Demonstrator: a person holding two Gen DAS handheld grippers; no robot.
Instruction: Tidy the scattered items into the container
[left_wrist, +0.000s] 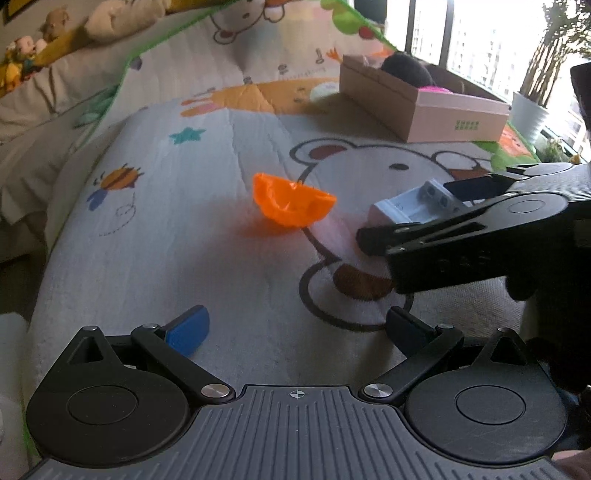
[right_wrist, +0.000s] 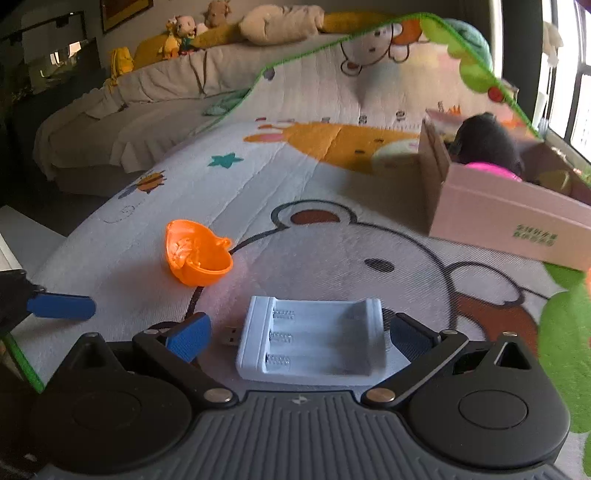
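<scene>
Here the white battery charger (right_wrist: 312, 338) lay flat on the cartoon-print mat (right_wrist: 332, 177), squarely between the spread fingers (right_wrist: 188, 338) of the right gripper (right_wrist: 297, 338), its open bays facing up. Its long axis ran across the gap from one finger toward the other, with a small plug sticking out of its left end. The right-hand finger looked to be touching or just beside the charger's right end, while the left one stood apart from the plug end, so nothing was pinched yet. Closing, by my reading, would squeeze it end to end.

The left gripper (left_wrist: 295, 332) hovered low over the mat with its fingers spread wide and nothing between them. The orange bowl-shaped toy (left_wrist: 291, 201) lay tipped on its side ahead of it, near the charger but apart from it, and seemed the left hand's nearer pick.

The cardboard box (right_wrist: 509, 218) stood farther off, up and to the right of the charger, already holding a dark round thing and something pink. The right hand was plainly the nearer to it.
</scene>
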